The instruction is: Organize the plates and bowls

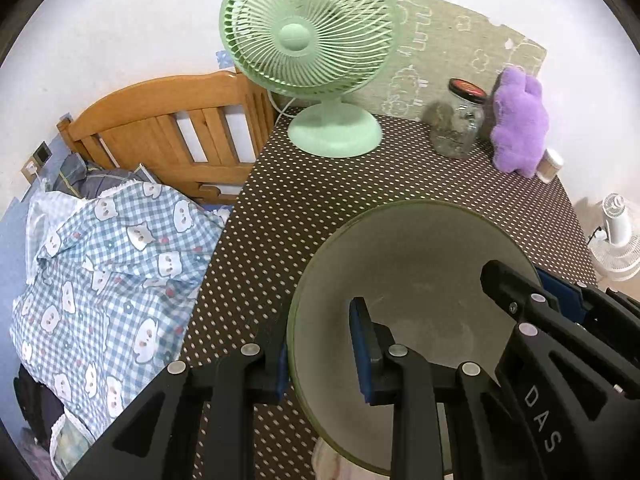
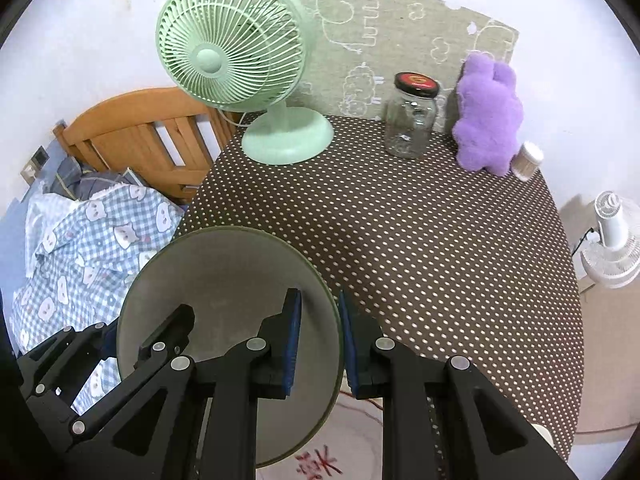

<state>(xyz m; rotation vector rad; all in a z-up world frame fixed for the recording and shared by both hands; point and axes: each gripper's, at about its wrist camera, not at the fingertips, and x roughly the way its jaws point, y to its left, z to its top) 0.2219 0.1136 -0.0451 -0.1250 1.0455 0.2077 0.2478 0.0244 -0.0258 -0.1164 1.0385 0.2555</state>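
Two grippers, left [image 1: 320,354] and right [image 2: 318,346], each pinching opposite rims of one green bowl [image 1: 412,264], held above the polka-dot table [image 2: 440,240]. Could slip if pulled unevenly.

Matt green bowl [image 1: 408,280], glass jar [image 2: 410,128], plush toy [image 2: 488,116]

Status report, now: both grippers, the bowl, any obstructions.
Left gripper straddles the near-left rim of the green bowl; right gripper straddles the opposite rim. Bowl at near table edge. Green fan, glass jar, purple plush stand far back.
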